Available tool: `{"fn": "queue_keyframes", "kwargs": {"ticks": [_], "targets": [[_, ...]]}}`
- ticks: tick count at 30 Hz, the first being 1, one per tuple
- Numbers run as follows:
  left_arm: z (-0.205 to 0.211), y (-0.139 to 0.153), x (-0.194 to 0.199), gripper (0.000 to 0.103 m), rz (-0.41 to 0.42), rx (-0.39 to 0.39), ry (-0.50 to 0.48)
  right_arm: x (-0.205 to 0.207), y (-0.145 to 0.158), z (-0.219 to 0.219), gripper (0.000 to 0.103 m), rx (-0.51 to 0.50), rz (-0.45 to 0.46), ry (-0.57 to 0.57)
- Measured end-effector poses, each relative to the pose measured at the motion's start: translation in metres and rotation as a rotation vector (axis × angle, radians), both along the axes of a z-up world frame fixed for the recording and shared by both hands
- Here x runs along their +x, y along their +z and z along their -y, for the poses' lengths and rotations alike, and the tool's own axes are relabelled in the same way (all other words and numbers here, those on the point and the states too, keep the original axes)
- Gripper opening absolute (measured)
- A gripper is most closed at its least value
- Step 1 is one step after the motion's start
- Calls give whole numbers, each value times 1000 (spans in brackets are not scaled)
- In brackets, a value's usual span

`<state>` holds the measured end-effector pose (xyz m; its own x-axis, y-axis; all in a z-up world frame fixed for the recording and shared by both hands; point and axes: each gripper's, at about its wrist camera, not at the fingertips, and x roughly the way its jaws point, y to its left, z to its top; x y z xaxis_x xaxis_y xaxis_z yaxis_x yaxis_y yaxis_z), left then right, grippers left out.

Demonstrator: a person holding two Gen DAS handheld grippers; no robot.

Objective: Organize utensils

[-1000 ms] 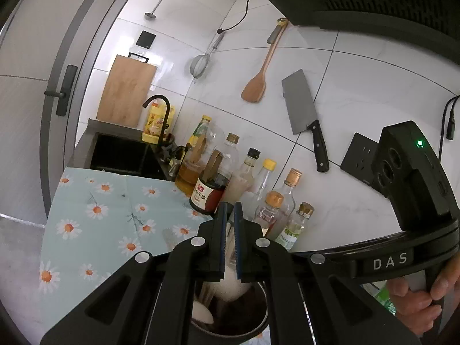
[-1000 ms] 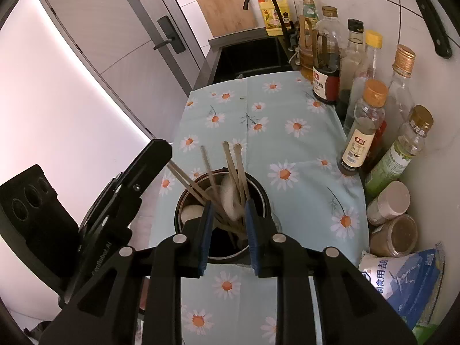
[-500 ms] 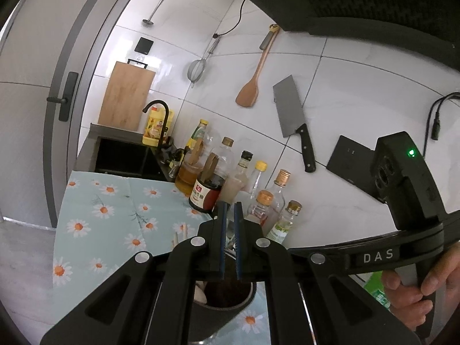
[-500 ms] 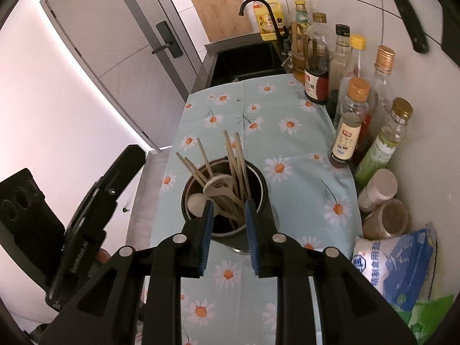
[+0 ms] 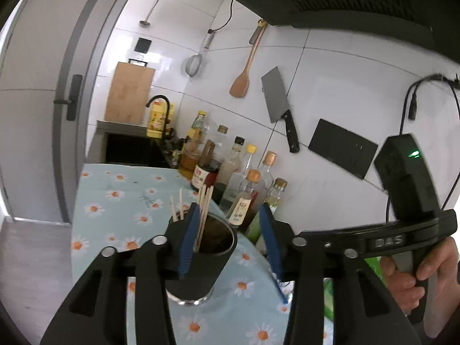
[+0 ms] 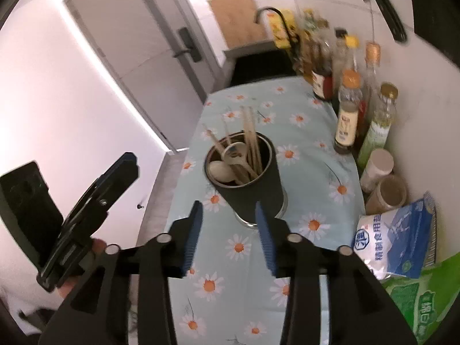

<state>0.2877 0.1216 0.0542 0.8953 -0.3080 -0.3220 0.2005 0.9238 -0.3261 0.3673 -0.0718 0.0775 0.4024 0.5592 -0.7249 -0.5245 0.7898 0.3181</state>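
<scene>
Utensil holder [image 6: 247,178]: dark metal cup standing upright on daisy cloth [image 6: 302,120], mid-counter, apart from bottle row [image 6: 348,115] by the wall. Prob. rigid, smooth, a bit top-heavy w/ contents; best gripped across the body, low, not at the rim. Chopsticks [image 6: 250,141] inside: light, stiff, thin, likely to slip or roll; pinch near the upper ends where they clear the rim. Pale spoons [image 6: 227,164] in the cup too: maybe ceramic, so fragile; can't tell material.

Left gripper [image 5: 228,237]: wide open, empty, left pad in front of the cup. Right gripper [image 6: 228,237]: wide open, empty, just short of the cup.

Cup base partly hidden behind fingers in left view. Right view blurred toward the bottles; labels unreadable. Count of chopsticks unclear.
</scene>
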Motion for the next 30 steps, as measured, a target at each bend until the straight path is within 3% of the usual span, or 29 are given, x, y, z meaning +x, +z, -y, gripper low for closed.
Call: {"fn": "queue_keyframes", "kwargs": {"ticks": [5, 7, 9, 11, 19, 24, 30], "targets": [[18, 2, -29, 76, -39, 37, 55, -30, 11, 18, 56, 7, 116, 42], [26, 2, -40, 81, -49, 49, 66, -40, 14, 31, 66, 24, 154, 49], [37, -2, -50, 92, -71, 72, 65, -48, 16, 44, 90, 46, 191, 32], [48, -8, -60, 96, -99, 92, 76, -57, 14, 61, 98, 79, 224, 20], [78, -27, -100, 96, -171, 125, 159, -85, -4, 103, 98, 99, 231, 52], [88, -38, -122, 96, -202, 95, 166, -100, -20, 113, 98, 62, 238, 65], [97, -44, -144, 96, -235, 124, 223, -113, -38, 118, 98, 58, 195, 78]]}}
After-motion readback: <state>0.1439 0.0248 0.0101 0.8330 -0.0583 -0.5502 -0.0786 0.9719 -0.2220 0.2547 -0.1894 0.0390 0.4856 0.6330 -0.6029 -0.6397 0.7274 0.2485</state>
